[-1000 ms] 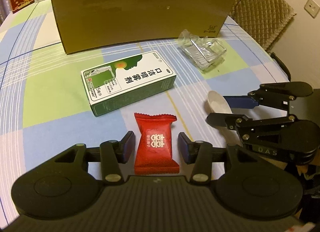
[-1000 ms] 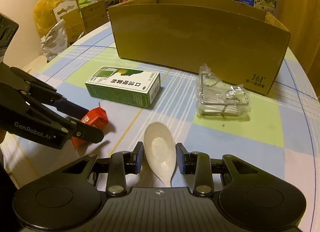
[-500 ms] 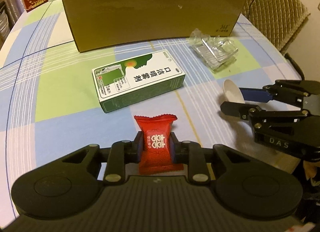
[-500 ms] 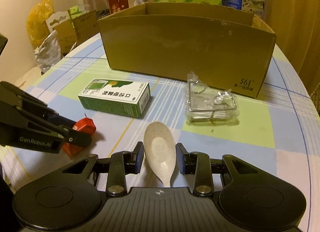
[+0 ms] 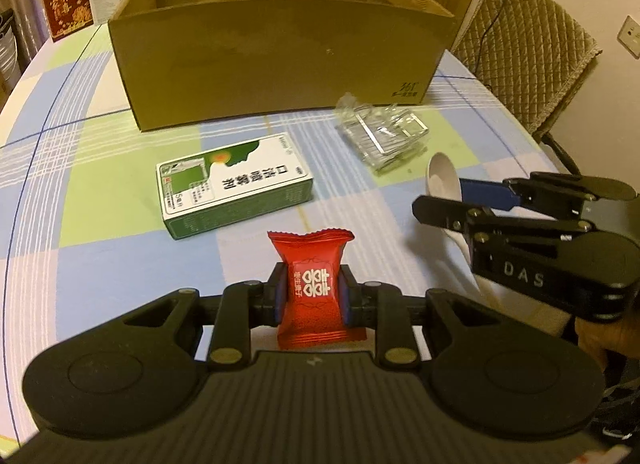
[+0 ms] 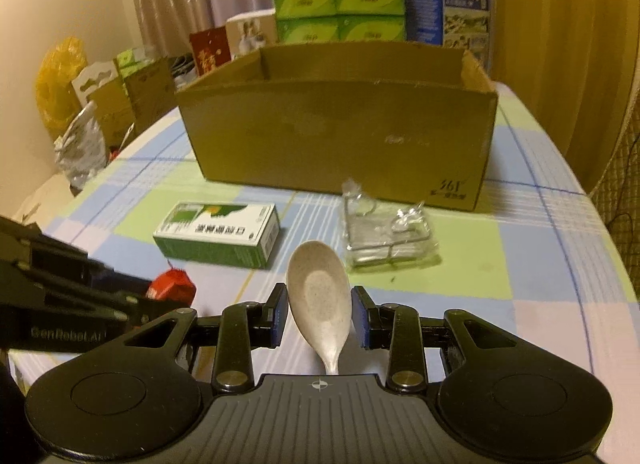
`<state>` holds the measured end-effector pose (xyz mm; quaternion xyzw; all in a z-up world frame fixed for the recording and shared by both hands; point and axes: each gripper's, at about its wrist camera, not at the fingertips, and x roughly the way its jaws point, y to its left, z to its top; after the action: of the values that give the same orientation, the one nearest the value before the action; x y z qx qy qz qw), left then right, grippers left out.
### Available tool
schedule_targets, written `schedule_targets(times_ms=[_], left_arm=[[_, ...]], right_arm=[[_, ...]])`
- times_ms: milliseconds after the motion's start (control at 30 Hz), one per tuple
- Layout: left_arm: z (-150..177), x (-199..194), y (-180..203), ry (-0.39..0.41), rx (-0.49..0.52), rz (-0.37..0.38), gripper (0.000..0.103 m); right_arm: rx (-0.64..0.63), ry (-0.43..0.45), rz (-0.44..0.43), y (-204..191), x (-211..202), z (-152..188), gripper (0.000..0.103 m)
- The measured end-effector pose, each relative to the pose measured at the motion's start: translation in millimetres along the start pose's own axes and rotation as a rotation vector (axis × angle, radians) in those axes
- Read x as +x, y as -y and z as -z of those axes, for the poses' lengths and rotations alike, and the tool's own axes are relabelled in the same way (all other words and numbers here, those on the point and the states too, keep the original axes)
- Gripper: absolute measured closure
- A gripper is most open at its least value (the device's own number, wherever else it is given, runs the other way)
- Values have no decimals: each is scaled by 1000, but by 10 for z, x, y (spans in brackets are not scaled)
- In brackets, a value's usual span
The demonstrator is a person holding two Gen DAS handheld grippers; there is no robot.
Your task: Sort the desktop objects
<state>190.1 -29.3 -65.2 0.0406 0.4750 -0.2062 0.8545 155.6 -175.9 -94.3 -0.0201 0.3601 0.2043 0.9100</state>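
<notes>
My left gripper (image 5: 312,294) is shut on a red candy packet (image 5: 310,276) and holds it above the checked tablecloth. My right gripper (image 6: 320,314) is shut on a pale spoon (image 6: 320,296), bowl pointing forward, also lifted off the cloth. In the left wrist view the right gripper (image 5: 460,199) with the spoon (image 5: 442,175) is at the right. In the right wrist view the left gripper (image 6: 160,300) and candy (image 6: 174,288) show at the lower left. An open cardboard box (image 5: 276,51) stands behind; it also shows in the right wrist view (image 6: 340,131).
A green and white carton (image 5: 232,183) lies flat in front of the box, with a clear bag of metal hooks (image 5: 380,135) to its right. A padded chair (image 5: 528,47) stands at the table's right edge. Boxes and packets (image 6: 340,7) are stacked behind the cardboard box.
My left gripper closed on the red candy and lifted it. My right gripper rose with the spoon. Both moved up, so the inside of the box now shows.
</notes>
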Motion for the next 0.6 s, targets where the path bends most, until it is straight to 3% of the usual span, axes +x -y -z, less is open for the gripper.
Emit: schedule_targets(times_ms=[600], left_arm=[[-205,-334,170,77,32,-19,82]], right_arm=[[12,106,25,53,-397,-328,72]])
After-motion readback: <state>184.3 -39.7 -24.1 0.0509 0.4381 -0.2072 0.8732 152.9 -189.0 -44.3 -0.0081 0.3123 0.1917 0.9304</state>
